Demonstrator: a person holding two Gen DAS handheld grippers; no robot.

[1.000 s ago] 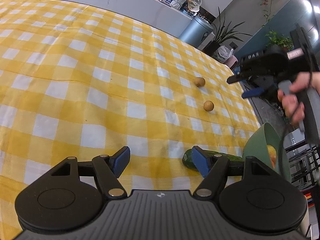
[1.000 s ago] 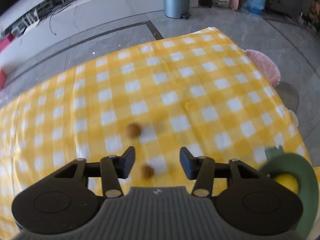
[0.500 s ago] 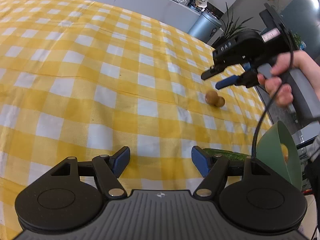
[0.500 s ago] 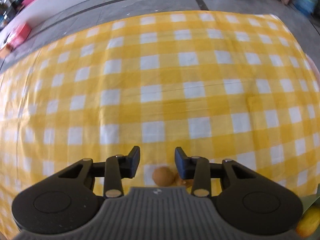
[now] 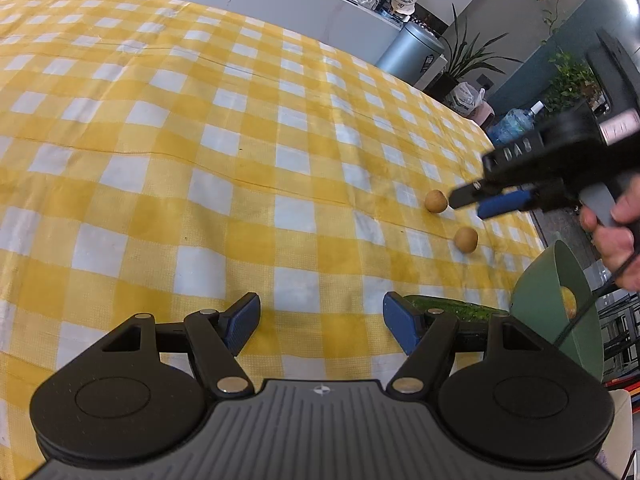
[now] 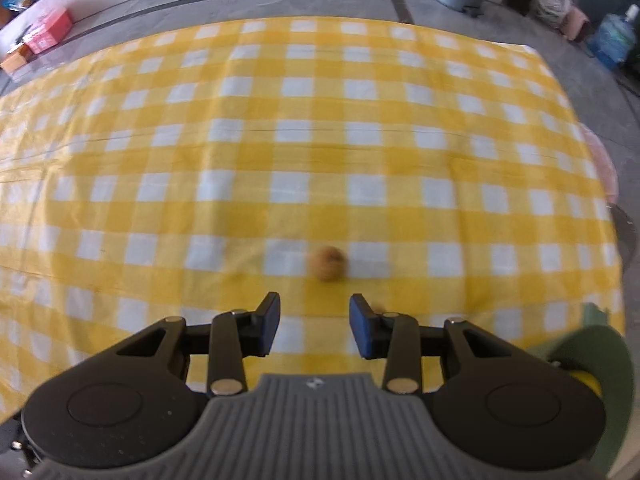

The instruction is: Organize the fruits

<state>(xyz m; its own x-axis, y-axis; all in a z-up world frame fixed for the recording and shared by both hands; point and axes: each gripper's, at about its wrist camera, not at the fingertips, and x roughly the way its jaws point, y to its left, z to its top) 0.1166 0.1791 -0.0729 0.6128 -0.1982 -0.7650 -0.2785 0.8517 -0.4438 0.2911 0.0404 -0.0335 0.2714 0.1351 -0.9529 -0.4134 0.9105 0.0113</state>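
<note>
Two small round brown fruits lie on the yellow checked cloth: the far one (image 5: pixel 435 201) and the near one (image 5: pixel 466 239). The far one also shows in the right wrist view (image 6: pixel 328 263), just ahead of my open, empty right gripper (image 6: pixel 314 324). In the left wrist view the right gripper (image 5: pixel 470 204) hovers beside that fruit. A green cucumber (image 5: pixel 460 309) lies behind my right fingertip of the open, empty left gripper (image 5: pixel 320 320). A green bowl (image 5: pixel 548 304) at the table's right edge holds a yellow fruit (image 5: pixel 568 307).
The checked cloth (image 5: pixel 200 140) covers the whole table. The bowl also shows at the lower right in the right wrist view (image 6: pixel 600 344). A grey bin (image 5: pixel 412 54), plants and a water bottle stand on the floor beyond the far edge.
The right gripper drew back and lifted from the brown fruit, which now lies ahead of its fingertips instead of between them. The left gripper stayed low over the cloth, open.
</note>
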